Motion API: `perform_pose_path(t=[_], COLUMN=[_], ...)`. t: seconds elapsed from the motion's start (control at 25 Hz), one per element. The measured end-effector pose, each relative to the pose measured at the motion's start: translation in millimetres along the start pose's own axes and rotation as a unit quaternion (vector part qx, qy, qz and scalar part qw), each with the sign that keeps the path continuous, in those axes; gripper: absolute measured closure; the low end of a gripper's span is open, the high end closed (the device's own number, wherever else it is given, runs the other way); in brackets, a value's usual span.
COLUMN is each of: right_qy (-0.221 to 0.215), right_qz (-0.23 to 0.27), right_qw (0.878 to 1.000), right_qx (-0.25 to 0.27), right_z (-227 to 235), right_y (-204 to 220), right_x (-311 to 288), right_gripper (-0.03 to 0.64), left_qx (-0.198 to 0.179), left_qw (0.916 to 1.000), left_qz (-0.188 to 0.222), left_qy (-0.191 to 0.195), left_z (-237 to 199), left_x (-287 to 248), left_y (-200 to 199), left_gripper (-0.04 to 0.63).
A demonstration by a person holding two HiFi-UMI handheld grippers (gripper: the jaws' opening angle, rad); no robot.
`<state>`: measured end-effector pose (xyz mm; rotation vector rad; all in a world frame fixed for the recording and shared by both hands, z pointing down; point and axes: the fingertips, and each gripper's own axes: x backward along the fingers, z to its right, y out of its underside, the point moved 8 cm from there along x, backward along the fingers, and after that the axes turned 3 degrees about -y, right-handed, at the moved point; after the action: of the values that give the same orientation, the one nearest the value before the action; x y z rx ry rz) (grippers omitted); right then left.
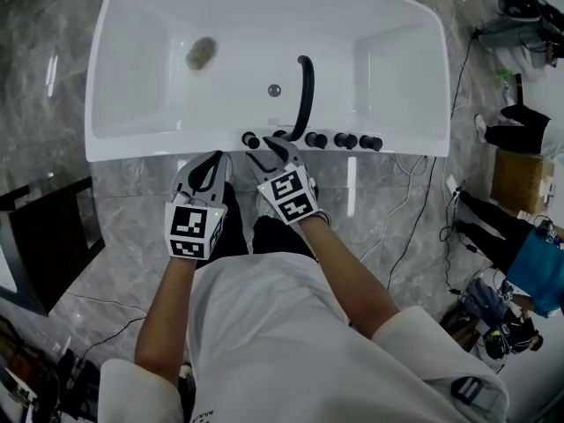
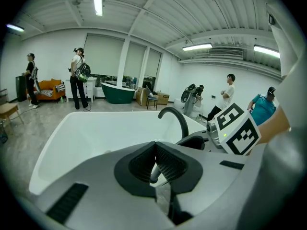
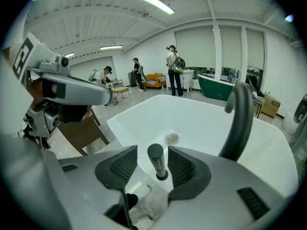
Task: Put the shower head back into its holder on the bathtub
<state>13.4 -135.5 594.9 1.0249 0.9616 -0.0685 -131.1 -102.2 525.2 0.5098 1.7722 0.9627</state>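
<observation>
The shower head stands upright in its holder on the near rim of the bathtub, just left of the black spout. The right gripper is spread wide, its 2 pads flanking the handle without touching it. The left gripper is pressed together on nothing. The placing looks done; the right gripper should draw straight back so neither pad clips the handle.
</observation>
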Motion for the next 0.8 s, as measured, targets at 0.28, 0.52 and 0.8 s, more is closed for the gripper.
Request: perform_pose_path(t=[0.28, 0.52, 0.8], right_qy=[-0.02, -0.045, -0.078], right_qz=[0.07, 0.141, 0.202], right_qw=[0.997, 0.989, 0.976], right_qx=[-0.004, -0.01, 0.019], right_z=[-13, -17, -26], right_y=[-14, -17, -26], right_x=[63, 131, 205], right_gripper=[0.531, 0.597, 0.598], left_qx=[0.0, -0.007, -0.014], left_qw=[0.9995, 0.9975, 0.9909], left_qz=[0.031, 0.067, 0.119], left_qy=[-0.007, -0.018, -0.06], left_z=[37, 80, 117], left_x=[28, 66, 107], left_y=[-19, -37, -53], left_gripper=[0.583, 0.583, 0.583])
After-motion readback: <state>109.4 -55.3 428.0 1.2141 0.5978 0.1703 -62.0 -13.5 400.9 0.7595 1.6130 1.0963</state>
